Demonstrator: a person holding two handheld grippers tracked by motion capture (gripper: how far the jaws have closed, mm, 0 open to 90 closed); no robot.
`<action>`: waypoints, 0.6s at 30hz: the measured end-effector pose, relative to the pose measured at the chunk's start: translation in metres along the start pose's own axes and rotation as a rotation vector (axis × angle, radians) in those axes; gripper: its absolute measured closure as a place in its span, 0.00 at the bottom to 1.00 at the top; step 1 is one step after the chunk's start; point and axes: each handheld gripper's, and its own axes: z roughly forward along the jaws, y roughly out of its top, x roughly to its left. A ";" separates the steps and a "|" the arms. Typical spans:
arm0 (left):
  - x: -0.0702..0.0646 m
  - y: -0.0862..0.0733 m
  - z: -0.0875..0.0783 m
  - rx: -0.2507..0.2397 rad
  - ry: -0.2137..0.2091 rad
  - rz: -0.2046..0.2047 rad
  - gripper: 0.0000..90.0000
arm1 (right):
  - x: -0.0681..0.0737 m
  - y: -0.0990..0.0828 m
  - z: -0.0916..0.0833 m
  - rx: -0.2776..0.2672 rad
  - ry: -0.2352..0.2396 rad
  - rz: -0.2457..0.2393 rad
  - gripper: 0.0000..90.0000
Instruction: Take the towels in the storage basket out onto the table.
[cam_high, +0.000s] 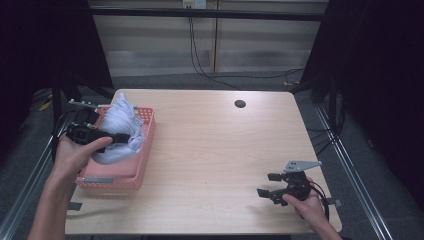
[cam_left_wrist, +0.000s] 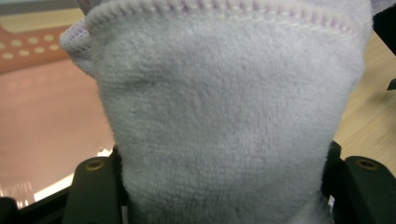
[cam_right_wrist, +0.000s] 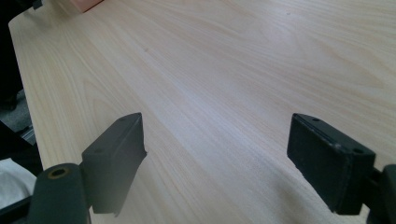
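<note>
Pinching white towel (cam_left_wrist: 224, 116): left gripper (cam_high: 122, 137) over pink basket (cam_high: 142, 150) | right gripper (cam_right_wrist: 215, 154) spread above pale wood table (cam_high: 215, 145) | dark surroundings

One white towel (cam_high: 121, 131), one pink basket (cam_high: 131, 172), one wooden table (cam_high: 215, 150), two grippers: left (cam_high: 120, 137), right (cam_high: 267, 185).

The left forearm comes in from the near left corner and angles away, its hand (cam_high: 75, 152) wrapped round the body of the left gripper (cam_high: 127, 137), which points level toward the right. In the left gripper view its jaws stand fairly wide, each pressed against the side of a thick wad between them; it looks like a firm grip. The right hand (cam_high: 307, 205) sits low at the near right, and the right gripper (cam_high: 269, 184) points left with its fingers (cam_right_wrist: 116, 158) spread wide apart.
</note>
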 end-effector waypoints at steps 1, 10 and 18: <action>0.000 0.000 0.000 0.000 0.000 0.000 0.38 | 0.000 0.000 0.000 0.000 0.000 0.000 0.21; -0.037 0.010 0.021 -0.010 -0.049 0.057 0.37 | -0.001 0.000 -0.003 -0.021 -0.004 0.009 0.19; -0.064 0.020 0.046 0.004 -0.090 0.102 0.37 | -0.001 0.000 -0.002 -0.018 -0.012 0.008 0.18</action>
